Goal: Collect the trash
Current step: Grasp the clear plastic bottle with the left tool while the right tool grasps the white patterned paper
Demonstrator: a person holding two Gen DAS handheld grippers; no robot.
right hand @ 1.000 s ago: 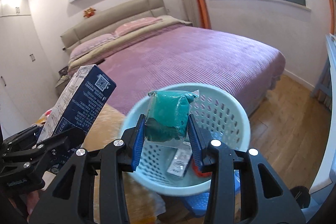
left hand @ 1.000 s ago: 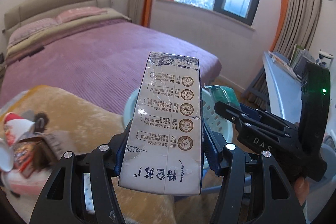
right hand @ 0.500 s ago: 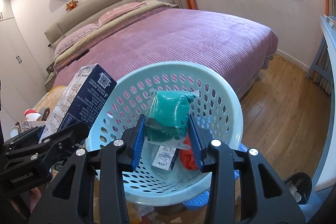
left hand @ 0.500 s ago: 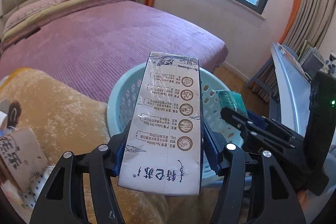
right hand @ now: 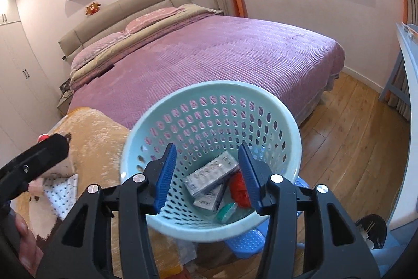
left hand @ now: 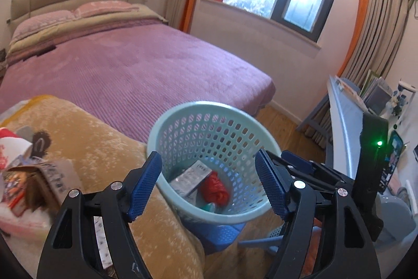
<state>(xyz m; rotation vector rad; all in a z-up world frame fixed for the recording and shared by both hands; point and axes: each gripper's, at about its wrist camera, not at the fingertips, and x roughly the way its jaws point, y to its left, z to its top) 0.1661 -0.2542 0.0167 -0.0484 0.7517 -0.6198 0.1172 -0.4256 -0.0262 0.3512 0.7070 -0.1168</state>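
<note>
both grippers hang over the pale blue basket (right hand: 209, 96) at lower centre of each frame. the left gripper (left hand: 209, 184) gapes wide, holding nothing; the right gripper (right hand: 207, 174) is likewise spread and empty. in the basket lie a long box (right hand: 211, 175), a red wad (right hand: 239, 190) and a green packet (right hand: 227, 211).

The basket (right hand: 263, 98) stands just before the foot of the bed (right hand: 235, 54), right of the blanket (left hand: 104, 143). In it lie two boxes (right hand: 211, 173), one upon the other, with a crumpled bag (right hand: 239, 188) beside them on the right. Both tongs hover above its rim, left tongs (left hand: 209, 184) and right tongs (right hand: 206, 173).
</note>
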